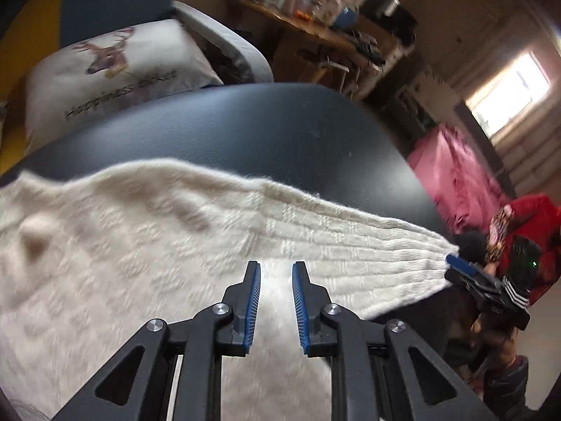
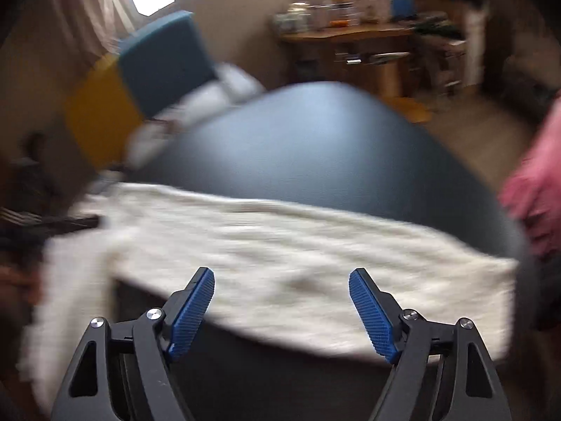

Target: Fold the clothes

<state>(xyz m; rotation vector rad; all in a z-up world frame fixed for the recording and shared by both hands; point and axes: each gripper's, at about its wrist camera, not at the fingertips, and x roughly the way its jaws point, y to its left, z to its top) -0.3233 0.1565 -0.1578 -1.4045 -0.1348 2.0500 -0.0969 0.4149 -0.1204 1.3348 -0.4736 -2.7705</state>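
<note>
A cream knitted sweater (image 1: 140, 245) lies spread across a dark padded table (image 1: 263, 133). My left gripper (image 1: 276, 266) sits at the sweater's near edge, its blue pads drawn close with thick white knit filling the narrow gap. At the sweater's far right end my right gripper (image 1: 455, 263) is beside the narrow ribbed end of the knit. In the blurred right wrist view the right gripper (image 2: 280, 273) is wide open over the sweater (image 2: 280, 238), holding nothing. Part of the sweater hangs off the table's (image 2: 315, 140) left corner.
A white pillow with a deer print (image 1: 115, 66) rests on a seat behind the table. A cluttered wooden desk (image 2: 350, 35) stands at the back. Pink cloth (image 1: 455, 168) and a red garment (image 1: 533, 217) lie off the table's right side.
</note>
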